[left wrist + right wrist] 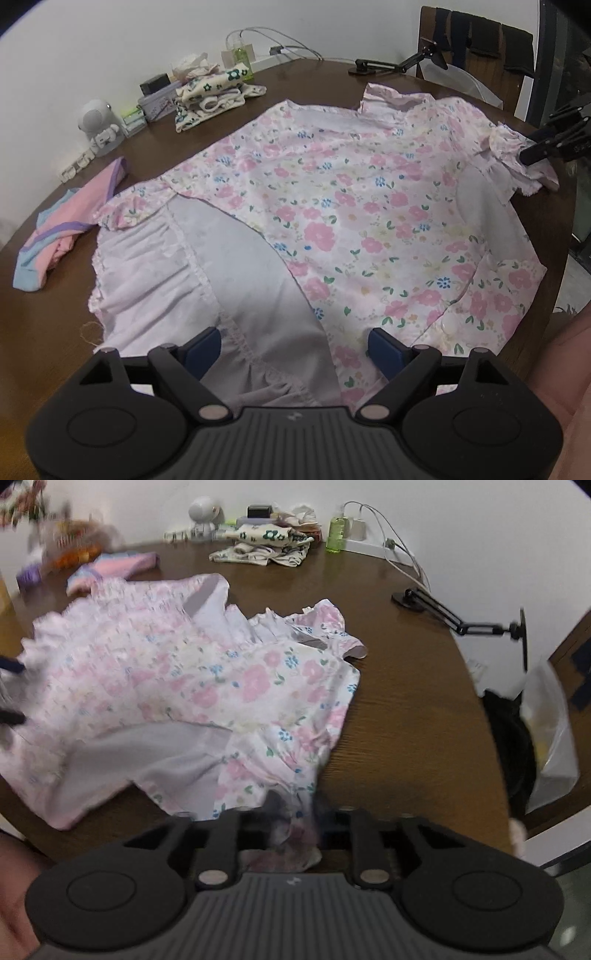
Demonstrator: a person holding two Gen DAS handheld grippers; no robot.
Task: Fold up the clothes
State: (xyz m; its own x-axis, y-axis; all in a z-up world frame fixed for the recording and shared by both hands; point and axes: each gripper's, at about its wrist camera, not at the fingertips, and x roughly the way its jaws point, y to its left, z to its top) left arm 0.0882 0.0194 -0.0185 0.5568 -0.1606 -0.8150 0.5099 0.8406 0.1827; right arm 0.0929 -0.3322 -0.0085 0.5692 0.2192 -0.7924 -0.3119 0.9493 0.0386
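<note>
The left gripper (294, 347) fills the bottom of the left wrist view, its two blue-padded fingers (384, 350) spread wide with nothing between them. It hovers over the near hem of the pink floral cotton dress (332, 206), which lies spread across the round dark brown wooden table (48, 332) and occupies the centre of the frame. The hem's pale inner lining sits directly ahead of and between the spread fingers, but contact cannot be confirmed.

In the right wrist view, the right gripper (293, 812) sits at the bottom centre, its fingers pressed together on a bunched ruffled sleeve edge of the dress. The same gripper appears at the right edge of the left wrist view, pinching the ruffled sleeve.

Progress assessment: the task appears to be at an early stage for this garment. The dress is laid out, partly turned back, with no completed fold visible. A small stack of folded cream floral garments (210, 96) lies at the upper left, suggesting finished work. A pink and blue striped garment (66, 229) lies unfolded at the left and appears to remain outstanding.
</note>
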